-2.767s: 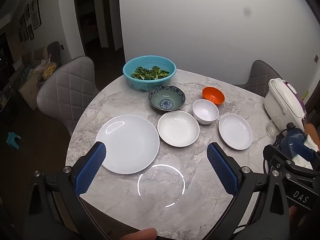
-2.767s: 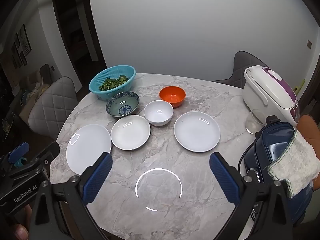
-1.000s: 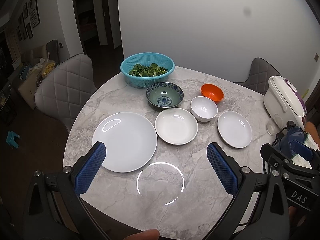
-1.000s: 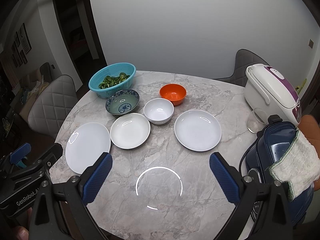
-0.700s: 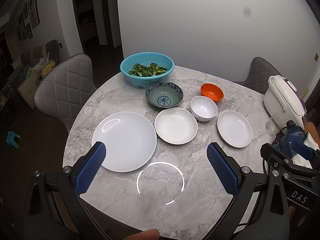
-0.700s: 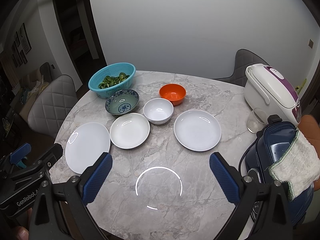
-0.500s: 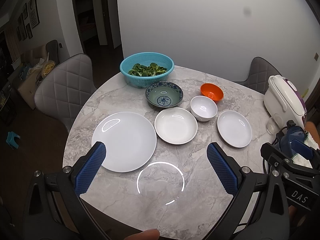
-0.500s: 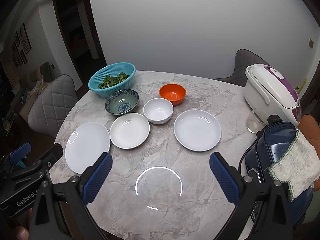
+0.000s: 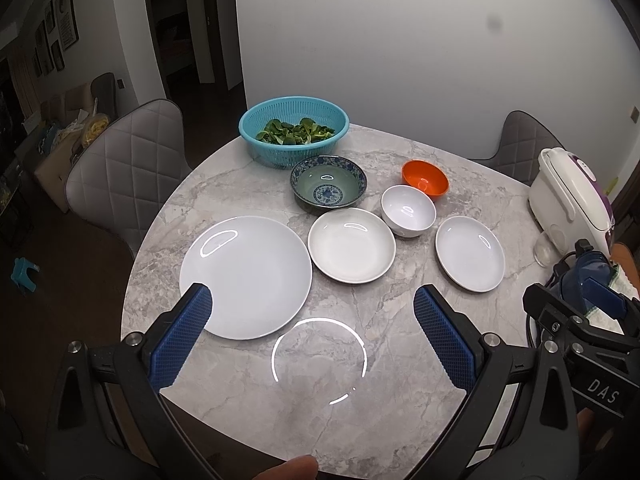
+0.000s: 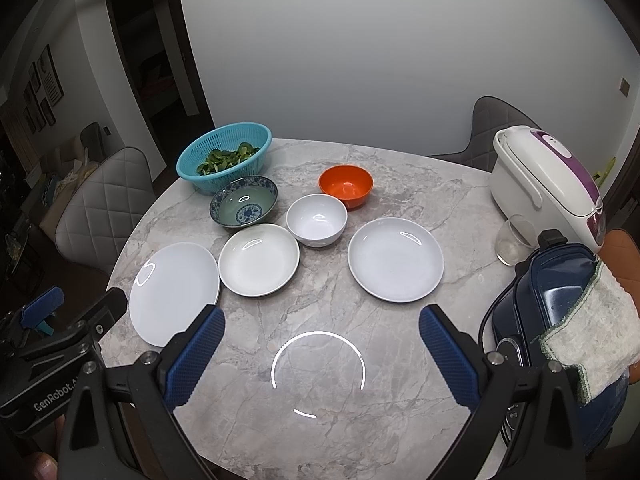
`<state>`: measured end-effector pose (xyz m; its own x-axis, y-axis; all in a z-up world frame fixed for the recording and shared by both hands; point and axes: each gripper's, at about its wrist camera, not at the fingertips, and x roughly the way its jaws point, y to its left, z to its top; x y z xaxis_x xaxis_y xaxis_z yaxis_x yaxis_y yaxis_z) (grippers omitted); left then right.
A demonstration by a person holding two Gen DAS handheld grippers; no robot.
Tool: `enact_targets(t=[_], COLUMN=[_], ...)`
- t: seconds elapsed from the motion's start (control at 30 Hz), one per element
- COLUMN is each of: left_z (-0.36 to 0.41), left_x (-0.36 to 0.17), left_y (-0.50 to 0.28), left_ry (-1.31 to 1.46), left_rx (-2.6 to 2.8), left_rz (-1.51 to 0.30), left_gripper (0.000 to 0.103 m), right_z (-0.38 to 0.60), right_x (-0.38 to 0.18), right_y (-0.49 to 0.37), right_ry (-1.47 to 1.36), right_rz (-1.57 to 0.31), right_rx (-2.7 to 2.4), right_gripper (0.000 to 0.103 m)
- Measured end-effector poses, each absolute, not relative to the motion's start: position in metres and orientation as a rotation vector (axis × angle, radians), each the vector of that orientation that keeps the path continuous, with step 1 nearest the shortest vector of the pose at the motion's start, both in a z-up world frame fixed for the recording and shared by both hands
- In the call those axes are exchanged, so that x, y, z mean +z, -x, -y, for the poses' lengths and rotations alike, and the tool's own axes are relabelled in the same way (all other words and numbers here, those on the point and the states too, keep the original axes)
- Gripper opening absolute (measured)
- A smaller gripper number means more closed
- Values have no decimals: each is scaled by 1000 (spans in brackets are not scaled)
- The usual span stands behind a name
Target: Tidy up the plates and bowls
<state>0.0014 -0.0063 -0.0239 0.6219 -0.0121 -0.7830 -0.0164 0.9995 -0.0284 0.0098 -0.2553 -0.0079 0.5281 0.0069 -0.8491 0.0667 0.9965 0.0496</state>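
Both grippers spread wide, empty: left gripper (image 9: pixel 310 300) over large plate (image 9: pixel 246 276) rim, right gripper (image 10: pixel 322 320) above bare marble.

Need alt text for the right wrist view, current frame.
Open right gripper hovers, empty, over a round marble table holding three white plates, white bowl, orange bowl, blue-patterned bowl and teal colander of greens. Rice cooker at right; left gripper at left edge.
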Motion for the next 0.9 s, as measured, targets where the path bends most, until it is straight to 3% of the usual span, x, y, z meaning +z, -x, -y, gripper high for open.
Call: enact_targets(t=[0.2, 0.4, 0.6, 0.73, 0.8, 0.87, 0.9], left_z=[-22, -93, -164, -229, -255, -276, -285], left_x=[-59, -122, -197, -218, -230, -241, -246], left_y=[11, 12, -40, -94, -121, -146, -156], left_ry=[54, 180, 277, 289, 271, 307, 325], left_rx=[8, -78, -242, -196, -226, -315, -353], left_rz=[-916, -1021, -1291, -1303, -1307, -1307, -1297], left_gripper=[102, 102, 101, 98, 93, 74, 73], right_z=[259, 267, 254, 232, 219, 205, 199], right_x=[-30, -83, -132, -163, -176, -192, -200], right_y=[-11, -22, -38, -61, -69, -78, -81], right_ry=[-124, -397, -639, -790, -870, -894, -920], right_rz=[-1041, -1150, -1137, -1131, -1119, -1108, -1119], right_rx=[49, 240, 379, 389, 392, 374, 362], right_gripper=[100, 100, 100, 99, 95, 94, 94])
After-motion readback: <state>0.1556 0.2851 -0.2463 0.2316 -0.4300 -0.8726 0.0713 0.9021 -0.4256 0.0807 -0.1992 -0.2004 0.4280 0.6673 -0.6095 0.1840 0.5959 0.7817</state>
